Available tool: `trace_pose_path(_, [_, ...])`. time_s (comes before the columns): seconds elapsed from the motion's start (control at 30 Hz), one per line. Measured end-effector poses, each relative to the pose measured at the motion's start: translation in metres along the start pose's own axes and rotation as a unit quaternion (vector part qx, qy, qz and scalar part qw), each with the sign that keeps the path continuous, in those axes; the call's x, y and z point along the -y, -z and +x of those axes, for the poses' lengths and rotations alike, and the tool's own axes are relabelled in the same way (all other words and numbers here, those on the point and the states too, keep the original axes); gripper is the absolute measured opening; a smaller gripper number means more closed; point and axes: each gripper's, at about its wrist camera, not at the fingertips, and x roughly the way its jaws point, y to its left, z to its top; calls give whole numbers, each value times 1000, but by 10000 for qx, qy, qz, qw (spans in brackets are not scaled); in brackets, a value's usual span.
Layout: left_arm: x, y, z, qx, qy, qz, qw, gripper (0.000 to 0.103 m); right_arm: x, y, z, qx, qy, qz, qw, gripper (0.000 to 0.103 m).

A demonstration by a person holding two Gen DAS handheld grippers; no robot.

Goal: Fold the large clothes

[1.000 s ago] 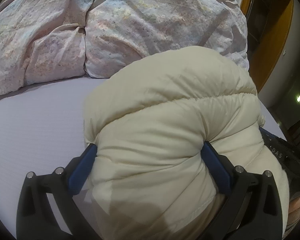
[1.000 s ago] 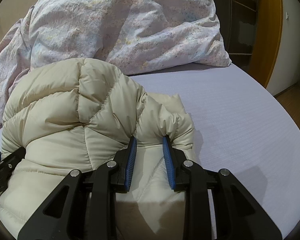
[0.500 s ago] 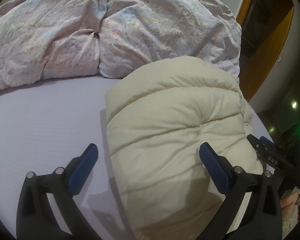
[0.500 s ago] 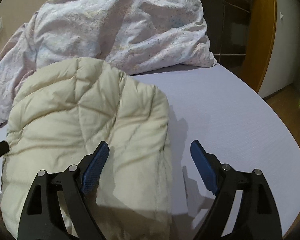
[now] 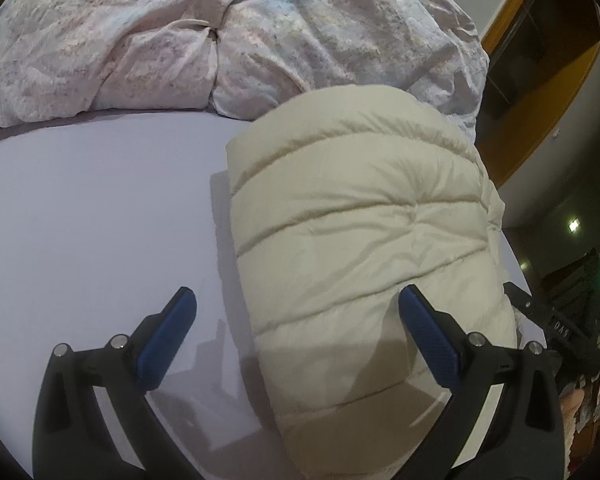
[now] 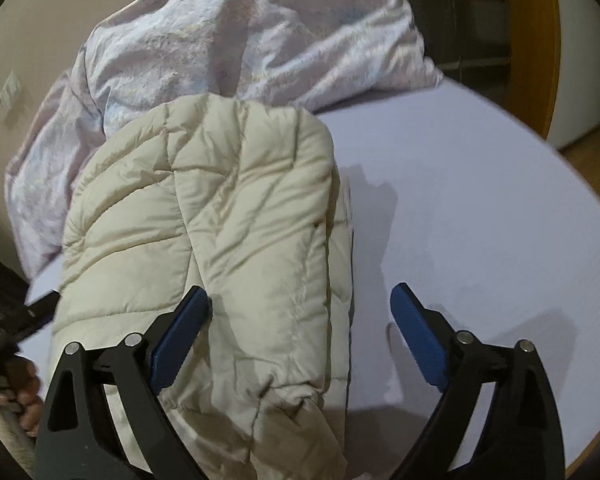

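Folded jacket [image 5: 360, 240] on the bed [image 5: 80, 220]; left gripper [image 5: 296, 336] wide apart, right gripper [image 6: 300, 336] opening, neither clamping anything.

Cream quilted puffer jacket [image 5: 360, 216] w/ stitched channels. Bed sheet [image 5: 92, 216]: plain pale lilac. Duvet [image 5: 180, 40]: pinkish-white w/ faint speckled blue/yellow print. Both grippers, left gripper [image 5: 296, 320] & right gripper [image 6: 300, 316]: black frames, blue pads. Door frame [image 6: 536, 40]: orange-brown wood.

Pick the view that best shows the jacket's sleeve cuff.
Right wrist view: the cream puffer jacket's sleeve cuff lies in the foreground, its gathered end visible. Left wrist view shows only the jacket's quilted, folded body; no cuff.
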Motion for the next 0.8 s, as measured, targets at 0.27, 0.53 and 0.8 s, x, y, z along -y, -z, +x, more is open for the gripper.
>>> trace_pose_path(0.27, [2, 4, 17, -315, 490, -163, 9982, 101, 17, 0, 21, -662, -792, 559, 9931, 100])
trace_pose_path(0.53, [-7, 4, 32, -585, 907, -449, 9931, 101, 10, -4, 42, -1225, -1649, 718, 9760, 102])
trace_pose_path(0.8, [-9, 2, 49, -852, 1282, -717, 9855, 101, -7, -11, 54, -1473, -1952, 467, 9685, 102])
